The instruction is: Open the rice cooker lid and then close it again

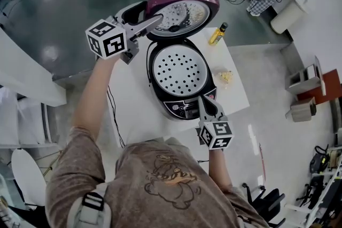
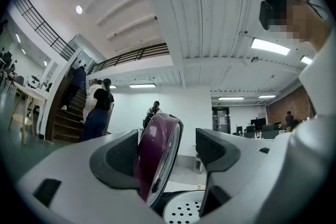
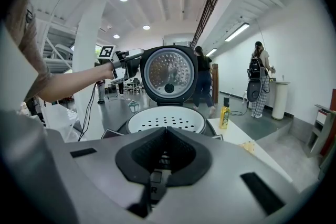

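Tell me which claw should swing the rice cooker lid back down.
Left, most likely. The left claw stands open astride the rim of the raised lid, so it could push it down from there. The right claw is shut, low at the rice cooker front panel, away from the lid.

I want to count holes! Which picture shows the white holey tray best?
The head view looks down on the whole tray. The right gripper view sees it low and flattened; the left gripper view, only an edge.

Cooker (image 3: 126, 124) front panel hidden behind right gripper (image 3: 165, 136); lid (image 2: 157, 139) lower edge behind left gripper (image 2: 169, 150); bottle (image 1: 218, 33) label too small to read.
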The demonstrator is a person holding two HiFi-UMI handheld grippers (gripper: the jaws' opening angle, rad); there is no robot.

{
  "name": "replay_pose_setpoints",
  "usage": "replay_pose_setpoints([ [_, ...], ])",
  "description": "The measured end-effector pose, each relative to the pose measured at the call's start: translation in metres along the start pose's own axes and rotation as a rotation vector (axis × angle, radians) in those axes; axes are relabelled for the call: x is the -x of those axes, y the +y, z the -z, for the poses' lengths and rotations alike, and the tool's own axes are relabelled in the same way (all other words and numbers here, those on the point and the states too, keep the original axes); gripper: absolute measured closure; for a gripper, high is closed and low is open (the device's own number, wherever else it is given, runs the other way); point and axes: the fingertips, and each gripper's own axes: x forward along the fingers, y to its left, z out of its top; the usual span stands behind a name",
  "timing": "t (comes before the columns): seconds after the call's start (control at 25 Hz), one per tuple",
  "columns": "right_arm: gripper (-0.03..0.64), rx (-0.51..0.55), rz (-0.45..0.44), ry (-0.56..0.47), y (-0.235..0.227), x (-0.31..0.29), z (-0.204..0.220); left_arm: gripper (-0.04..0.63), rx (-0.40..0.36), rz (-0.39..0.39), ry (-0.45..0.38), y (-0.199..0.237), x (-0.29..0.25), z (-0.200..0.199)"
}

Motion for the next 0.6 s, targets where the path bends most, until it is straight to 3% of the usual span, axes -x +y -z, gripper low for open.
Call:
replay_pose_setpoints([
  [0.6, 0.612, 0.009, -0.058, 0.001, 0.003, 0.0, 0.003, 0.256, 0.076, -0.031, -0.017, -0.012, 0.004, 0.002],
])
